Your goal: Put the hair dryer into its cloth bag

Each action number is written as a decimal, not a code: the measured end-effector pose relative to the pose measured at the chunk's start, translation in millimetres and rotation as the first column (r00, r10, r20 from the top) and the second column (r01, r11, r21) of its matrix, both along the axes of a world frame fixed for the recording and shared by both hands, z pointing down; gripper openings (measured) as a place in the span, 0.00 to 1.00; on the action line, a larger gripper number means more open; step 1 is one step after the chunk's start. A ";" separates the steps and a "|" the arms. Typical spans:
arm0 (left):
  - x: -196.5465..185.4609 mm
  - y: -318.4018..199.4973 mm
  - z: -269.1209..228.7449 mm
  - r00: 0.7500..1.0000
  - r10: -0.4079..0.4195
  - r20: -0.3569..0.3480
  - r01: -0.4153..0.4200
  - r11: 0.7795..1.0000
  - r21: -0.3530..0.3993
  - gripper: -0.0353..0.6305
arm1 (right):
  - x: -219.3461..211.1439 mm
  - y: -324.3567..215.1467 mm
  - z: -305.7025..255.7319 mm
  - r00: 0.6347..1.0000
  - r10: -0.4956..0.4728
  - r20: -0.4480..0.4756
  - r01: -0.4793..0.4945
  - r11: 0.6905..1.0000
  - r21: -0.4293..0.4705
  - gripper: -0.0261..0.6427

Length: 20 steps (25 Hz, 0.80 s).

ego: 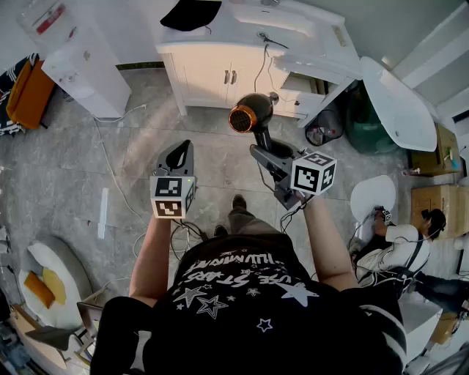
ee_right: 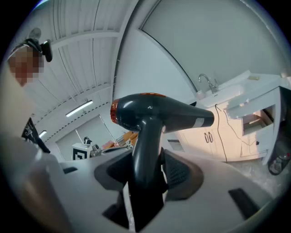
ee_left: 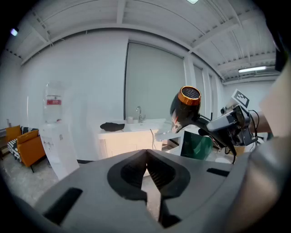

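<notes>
The right tongs (ego: 265, 155) grip the hair dryer (ego: 253, 116) by its handle. In the right gripper view the jaws stand wide and press on the dark handle from both sides (ee_right: 145, 177). The dryer is in the air in front of the person, above the floor and short of the white counter (ego: 242, 29). Its handle runs along the line of the tongs. Its barrel (ee_right: 154, 113) lies across that line, with the orange-ringed end turned toward the left tongs (ego: 178, 152).

The left tongs are closed with nothing between them; the left gripper view shows the two tips meeting (ee_left: 146, 175). They hang level with the right tongs and well apart from them.

A black cloth (ego: 189, 13) lies on the far left corner of the counter, and I take it for the bag. It lies ahead of both tongs and to the left of the dryer. The left gripper view has it nearly straight ahead (ee_left: 112, 126), with the dryer off to the right (ee_left: 186, 107). So the left tongs look better placed to pick up the bag and open it, while the right ones bring the dryer across, probably one barrel end first.
</notes>
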State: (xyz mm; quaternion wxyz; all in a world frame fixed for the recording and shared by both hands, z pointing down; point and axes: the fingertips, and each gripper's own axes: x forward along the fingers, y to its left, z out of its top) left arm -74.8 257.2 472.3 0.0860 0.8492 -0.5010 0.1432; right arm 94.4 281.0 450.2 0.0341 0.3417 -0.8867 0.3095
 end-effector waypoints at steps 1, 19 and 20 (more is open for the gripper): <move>-1.3 2.4 1.7 1.000 -0.001 -0.007 0.001 1.000 -0.011 0.07 | -0.8 1.3 0.3 1.000 0.000 -0.003 0.000 1.000 -0.001 0.34; -32.3 39.2 14.7 0.999 -0.028 -0.025 0.027 0.998 -0.053 0.07 | -15.8 28.7 3.8 0.999 0.021 -0.026 -0.021 1.000 -0.004 0.34; -31.9 39.3 14.2 0.999 -0.028 -0.026 0.026 0.998 -0.050 0.07 | -15.9 28.7 5.0 0.999 0.021 -0.029 -0.021 1.000 -0.004 0.34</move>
